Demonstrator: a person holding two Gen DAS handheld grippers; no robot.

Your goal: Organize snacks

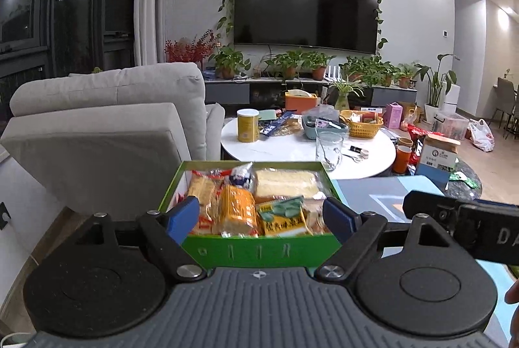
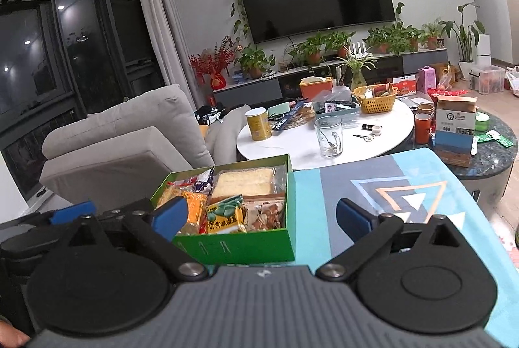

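Note:
A green box (image 1: 259,250) full of wrapped snacks stands on a patterned blue mat (image 2: 373,195). It holds orange cracker packs (image 1: 236,208), a pale cake pack (image 1: 285,182) and a yellow-green pea packet (image 1: 285,218). My left gripper (image 1: 261,218) is open and empty, its blue pads on either side of the box's near end. My right gripper (image 2: 262,218) is open and empty over the box's right side (image 2: 288,205) and the mat. The box also shows in the right wrist view (image 2: 233,247), and the left gripper's pad (image 2: 71,213) shows at its left.
A grey sofa (image 1: 107,134) stands left of the box. Behind is a white round table (image 1: 292,150) with a yellow can (image 1: 248,125), a glass mug (image 1: 329,150), a yellow basket (image 1: 361,122) and scissors. A brown bag (image 2: 455,130) stands on a dark side table at right.

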